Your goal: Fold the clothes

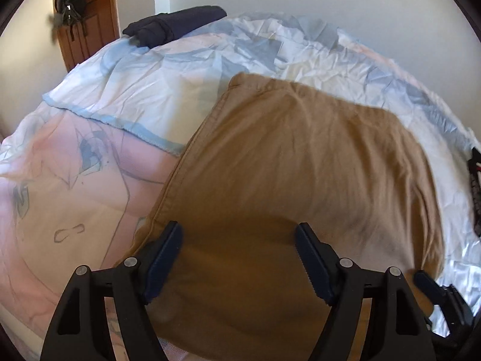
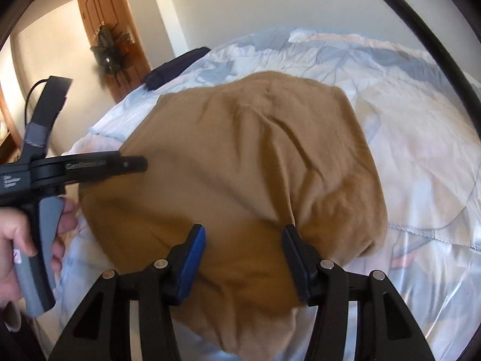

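Tan cotton garment (image 1: 300, 162) lies flat on the printed duvet (image 1: 90, 156), nearest both tools. Left gripper (image 1: 239, 258) and right gripper (image 2: 243, 258) hover over it, jaws spread, empty. Soft, light, limp: best pinched at hemmed corners. Beyond, folded dark clothes (image 1: 177, 25).

- Left gripper (image 1: 239, 237): black frame, dark blue toothed pads (image 1: 312, 266), silver screws.
- Right gripper (image 2: 243, 242): black frame, brighter blue pads (image 2: 192, 266), silver screws.
- Left hand (image 2: 18, 240): pale bare skin, on grey-and-black handle; white lettering, grey tape, black cable.
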The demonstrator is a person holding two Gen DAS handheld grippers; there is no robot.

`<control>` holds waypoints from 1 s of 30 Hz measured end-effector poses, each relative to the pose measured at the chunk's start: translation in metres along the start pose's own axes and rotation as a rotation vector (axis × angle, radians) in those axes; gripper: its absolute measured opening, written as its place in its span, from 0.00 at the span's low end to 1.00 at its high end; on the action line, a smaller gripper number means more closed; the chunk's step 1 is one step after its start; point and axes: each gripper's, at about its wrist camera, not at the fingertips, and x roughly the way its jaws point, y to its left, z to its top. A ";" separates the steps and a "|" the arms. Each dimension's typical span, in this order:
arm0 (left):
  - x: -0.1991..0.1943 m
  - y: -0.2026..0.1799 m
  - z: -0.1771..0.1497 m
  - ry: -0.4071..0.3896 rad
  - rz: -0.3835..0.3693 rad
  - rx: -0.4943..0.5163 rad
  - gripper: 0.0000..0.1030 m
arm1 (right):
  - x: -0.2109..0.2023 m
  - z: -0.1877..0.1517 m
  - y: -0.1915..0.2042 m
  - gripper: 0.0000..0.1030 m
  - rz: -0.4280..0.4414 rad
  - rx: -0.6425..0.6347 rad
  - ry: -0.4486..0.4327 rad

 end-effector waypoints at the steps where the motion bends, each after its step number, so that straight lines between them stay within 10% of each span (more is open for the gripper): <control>1: -0.002 0.000 0.001 -0.001 0.012 0.000 0.75 | -0.003 0.002 0.002 0.55 -0.023 -0.017 0.013; 7: -0.047 0.009 0.013 -0.154 -0.008 -0.101 0.76 | -0.027 0.060 0.016 0.89 -0.054 -0.098 -0.163; 14: -0.009 0.008 -0.001 0.000 -0.006 -0.120 0.76 | 0.041 0.105 0.026 0.67 0.108 -0.222 -0.096; 20: 0.002 0.014 -0.002 0.066 -0.059 -0.154 0.76 | 0.073 0.107 0.022 0.52 0.036 -0.284 -0.001; 27: -0.001 0.010 -0.003 0.071 -0.047 -0.132 0.77 | 0.063 0.110 0.017 0.51 0.015 -0.272 -0.012; 30: -0.015 0.012 0.004 0.037 -0.107 -0.148 0.77 | 0.030 0.108 0.015 0.77 -0.041 -0.164 -0.032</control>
